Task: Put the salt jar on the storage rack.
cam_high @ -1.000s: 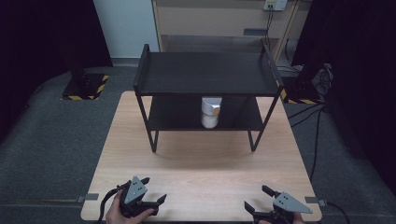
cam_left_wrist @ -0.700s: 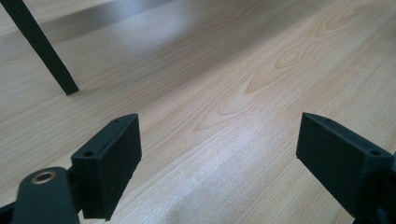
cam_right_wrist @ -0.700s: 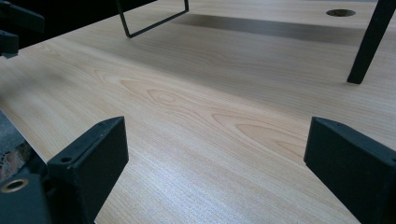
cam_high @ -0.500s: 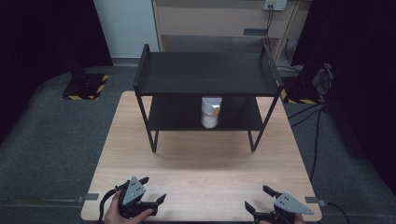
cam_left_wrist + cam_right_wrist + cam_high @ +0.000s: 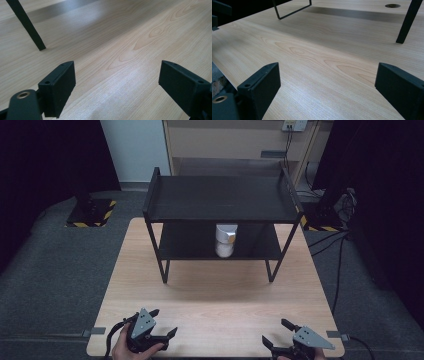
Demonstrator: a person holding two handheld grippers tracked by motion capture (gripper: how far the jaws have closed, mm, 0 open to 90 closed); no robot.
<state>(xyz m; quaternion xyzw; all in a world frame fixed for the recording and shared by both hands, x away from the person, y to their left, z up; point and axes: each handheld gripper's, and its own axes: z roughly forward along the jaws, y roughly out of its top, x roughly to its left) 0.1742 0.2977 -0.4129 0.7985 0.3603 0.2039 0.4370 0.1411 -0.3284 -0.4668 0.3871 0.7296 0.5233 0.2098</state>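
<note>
both grippers, left (image 5: 159, 332) and right (image 5: 278, 336), jaws wide apart at the near table edge (image 5: 215, 351), upright jar (image 5: 225, 239) straight ahead on the lower shelf (image 5: 185, 245), roughly midway, maybe slightly nearer the right

Black two-tier metal shelf (image 5: 220, 200) standing upright at the far half of the light wooden table (image 5: 220, 295), its top tier bare. White cylindrical container (image 5: 226, 240) with a small orange mark, upright on the lower tier, right of centre, near its front edge.
</note>
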